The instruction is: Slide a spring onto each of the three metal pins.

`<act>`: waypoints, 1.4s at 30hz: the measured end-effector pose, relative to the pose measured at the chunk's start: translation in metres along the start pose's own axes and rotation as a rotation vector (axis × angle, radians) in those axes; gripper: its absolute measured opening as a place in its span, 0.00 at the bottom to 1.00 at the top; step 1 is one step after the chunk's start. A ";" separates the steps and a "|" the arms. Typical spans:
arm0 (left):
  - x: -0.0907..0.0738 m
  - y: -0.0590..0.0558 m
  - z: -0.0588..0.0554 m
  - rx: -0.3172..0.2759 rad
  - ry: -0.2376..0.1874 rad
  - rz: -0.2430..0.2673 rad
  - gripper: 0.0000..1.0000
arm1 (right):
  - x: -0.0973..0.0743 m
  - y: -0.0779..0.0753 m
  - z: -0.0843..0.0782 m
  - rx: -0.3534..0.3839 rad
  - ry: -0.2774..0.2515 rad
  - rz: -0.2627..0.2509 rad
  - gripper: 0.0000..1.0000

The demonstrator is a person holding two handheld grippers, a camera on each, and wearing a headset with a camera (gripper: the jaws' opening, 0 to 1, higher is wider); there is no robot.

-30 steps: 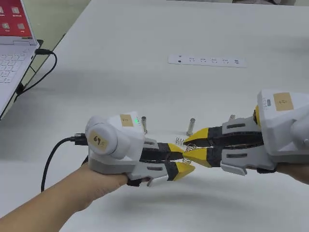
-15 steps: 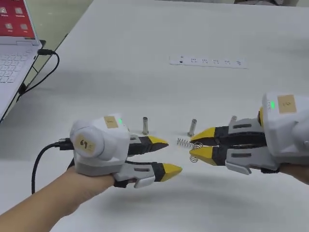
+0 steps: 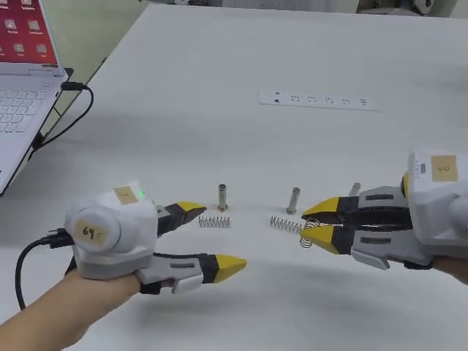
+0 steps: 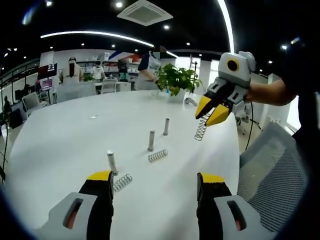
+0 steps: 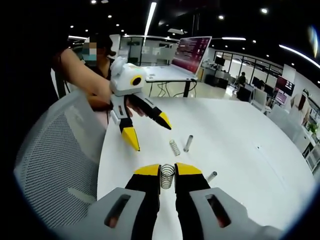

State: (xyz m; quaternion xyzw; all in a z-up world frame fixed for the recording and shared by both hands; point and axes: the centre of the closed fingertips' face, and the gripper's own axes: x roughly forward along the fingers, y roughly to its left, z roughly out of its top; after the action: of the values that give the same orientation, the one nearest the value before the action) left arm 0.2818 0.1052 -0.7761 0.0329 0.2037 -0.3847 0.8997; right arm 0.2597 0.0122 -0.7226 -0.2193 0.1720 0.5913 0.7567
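Right gripper: jaws clenched on one spring, held above the tabletop. Left gripper: jaws released and empty. A second ago they met the right tips at this spring; they have since drawn back toward the left edge, so the handover looks complete. Three bare pins stand in a row toward the near edge, with two loose springs lying beside them.

Your white table carries three pins standing upright in a row: left pin, middle pin, right pin. The first spring lies flat just on your side of the left pin, and the second spring lies just beside the middle pin. Farther from you lies a power strip.
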 end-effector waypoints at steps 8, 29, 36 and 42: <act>-0.006 0.007 -0.006 -0.029 -0.004 0.052 0.74 | -0.005 -0.008 -0.006 0.022 0.008 -0.038 0.08; -0.020 0.030 -0.005 -0.013 -0.007 0.123 0.92 | -0.023 -0.047 -0.031 0.056 0.029 -0.154 0.08; -0.023 0.035 -0.006 -0.026 -0.012 0.140 0.98 | -0.032 -0.064 -0.036 0.076 0.028 -0.209 0.08; -0.025 0.037 -0.007 -0.025 -0.003 0.139 0.98 | -0.038 -0.078 -0.043 0.092 0.034 -0.251 0.08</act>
State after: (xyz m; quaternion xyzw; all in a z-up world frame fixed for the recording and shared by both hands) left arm 0.2900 0.1491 -0.7766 0.0349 0.2044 -0.3187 0.9249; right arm 0.3265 -0.0581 -0.7296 -0.2142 0.1830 0.4797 0.8310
